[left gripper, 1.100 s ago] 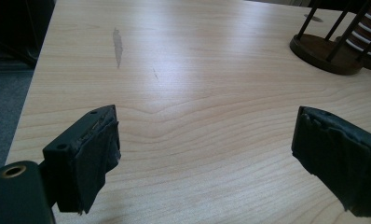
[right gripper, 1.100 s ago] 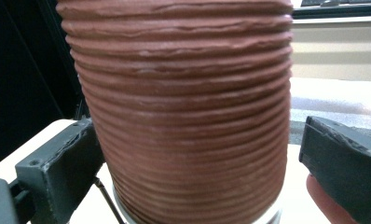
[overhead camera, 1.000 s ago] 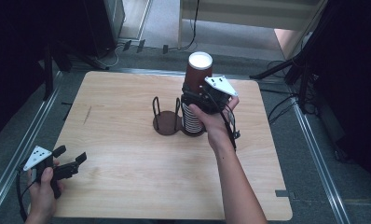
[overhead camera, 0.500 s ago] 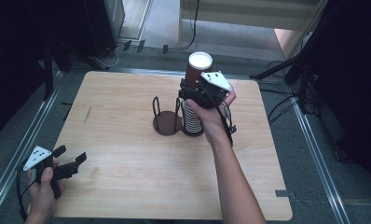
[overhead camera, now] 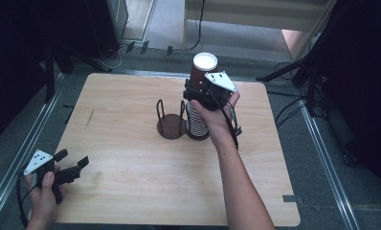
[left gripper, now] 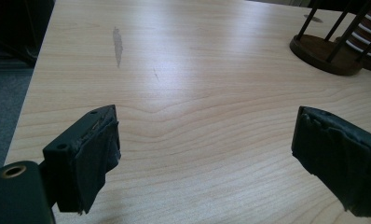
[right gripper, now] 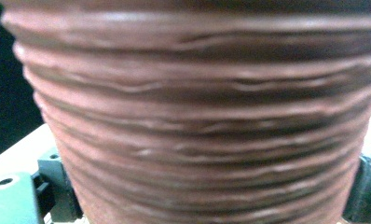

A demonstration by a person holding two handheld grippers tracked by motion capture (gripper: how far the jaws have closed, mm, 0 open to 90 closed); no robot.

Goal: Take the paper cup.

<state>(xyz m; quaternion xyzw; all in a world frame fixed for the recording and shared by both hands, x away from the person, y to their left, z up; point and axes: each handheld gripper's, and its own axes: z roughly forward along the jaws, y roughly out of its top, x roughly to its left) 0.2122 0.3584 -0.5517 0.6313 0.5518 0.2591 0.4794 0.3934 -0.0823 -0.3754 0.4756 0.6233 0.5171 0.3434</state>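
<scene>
A brown ribbed paper cup (overhead camera: pixel 204 67) with a white inside stands on top of a stack of like cups (overhead camera: pixel 196 122) at the middle of the wooden table (overhead camera: pixel 131 196). My right gripper (overhead camera: pixel 196 93) is shut on this top cup, one jaw on each side of its wall. In the right gripper view the cup (right gripper: pixel 197 116) is very close and blurred, with the right gripper (right gripper: pixel 211 196) flanking it. My left gripper (overhead camera: pixel 73 158) rests at the table's front left corner, open with nothing between its jaws. In its own view the left gripper (left gripper: pixel 207 149) looks across bare wood.
A dark round holder (overhead camera: pixel 172 127) with upright rods stands just left of the stack, also seen far right as the holder (left gripper: pixel 323 51) beside the cups (left gripper: pixel 370 32). Metal rails (overhead camera: pixel 318 139) and cables run beside the table. A dark streak (left gripper: pixel 118 44) marks the wood.
My right gripper has shifted very slightly left and up against the cup. The left gripper has stayed where it was.
</scene>
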